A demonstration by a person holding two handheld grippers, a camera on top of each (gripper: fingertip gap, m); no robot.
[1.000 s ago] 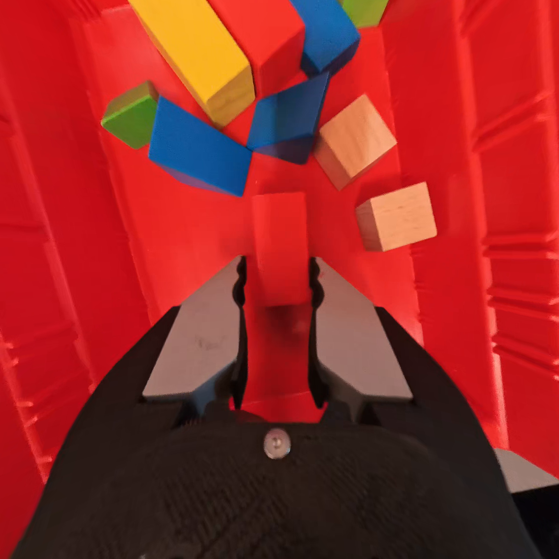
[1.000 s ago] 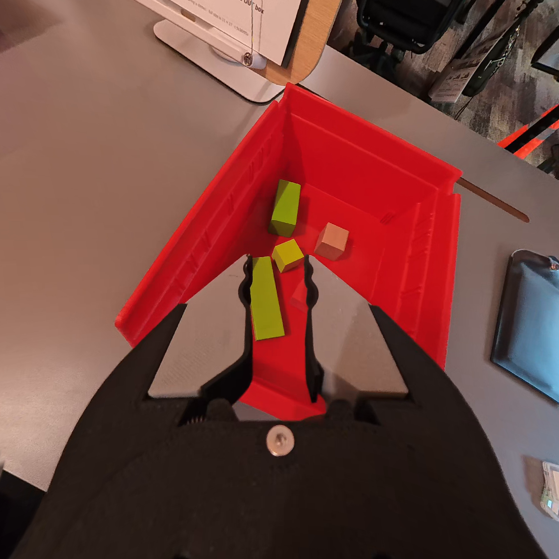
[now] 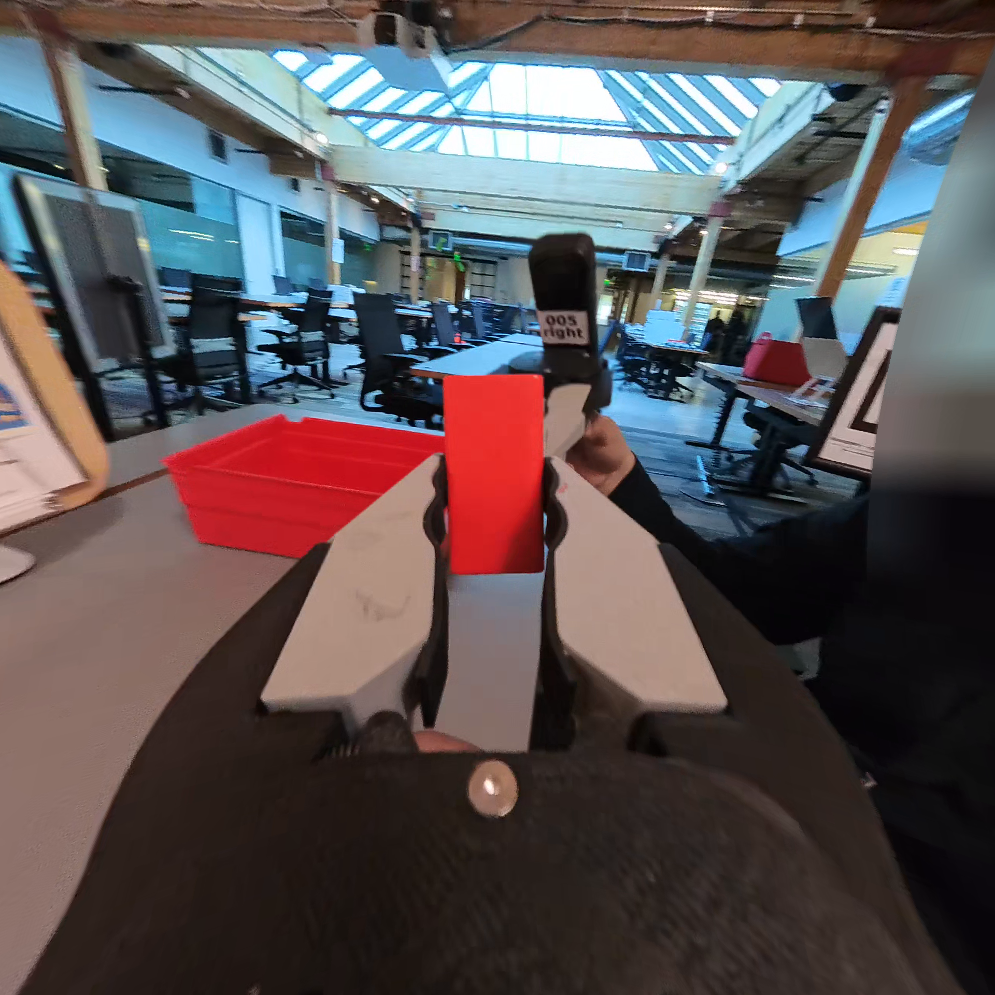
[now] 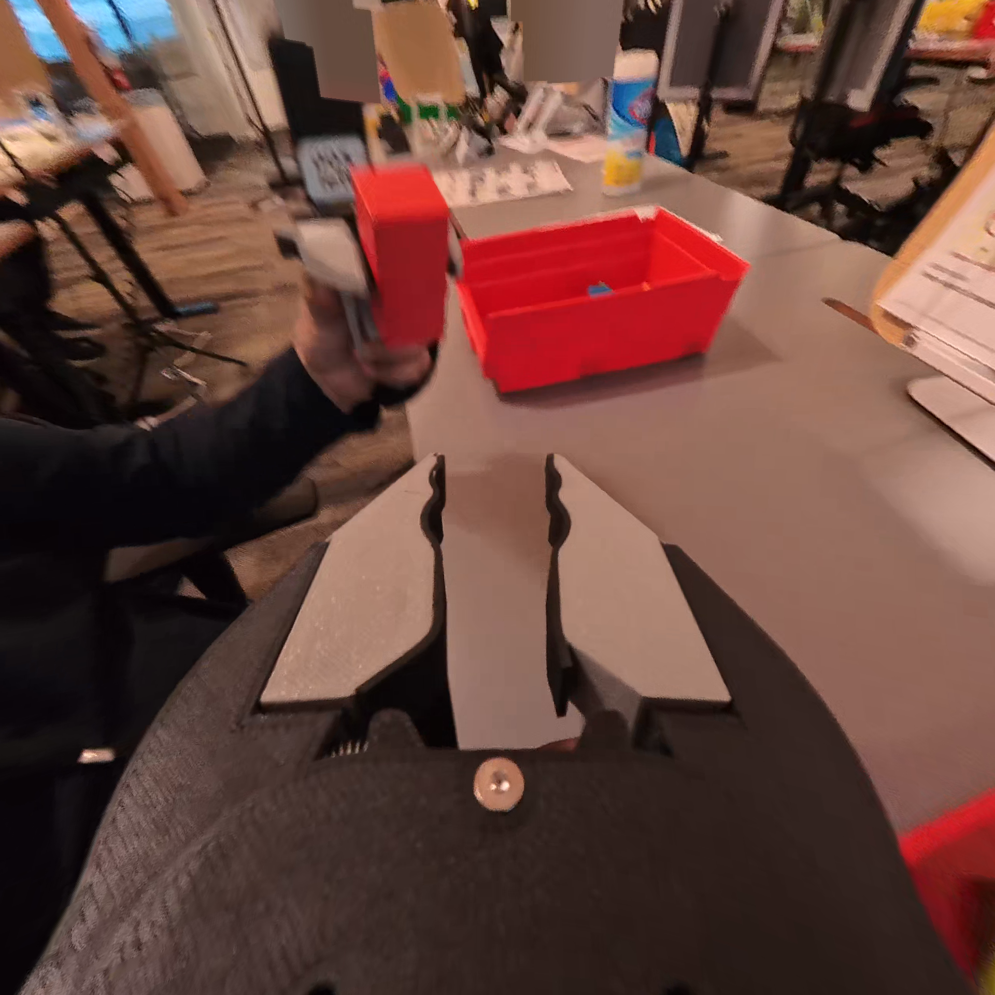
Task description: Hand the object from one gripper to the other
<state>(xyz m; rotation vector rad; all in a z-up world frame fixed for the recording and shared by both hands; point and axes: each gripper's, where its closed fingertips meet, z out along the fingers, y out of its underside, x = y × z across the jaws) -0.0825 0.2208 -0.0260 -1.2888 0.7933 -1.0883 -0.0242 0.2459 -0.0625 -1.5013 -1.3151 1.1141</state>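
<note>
Red block (image 3: 492,474), lifted from the bin, sits clamped in left gripper (image 3: 492,484); right gripper (image 4: 494,484) gapes empty.

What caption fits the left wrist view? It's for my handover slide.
Left gripper holds a red block upright above the grey table, right gripper waiting behind.

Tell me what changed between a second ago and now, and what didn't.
The left gripper lifted the red block out of the bin of mixed blocks and now holds it upright in the air above the grey table. The right gripper swung away from the red bin it hung over and now faces the block. Unchanged: left shut on the block, right open and empty.
</note>
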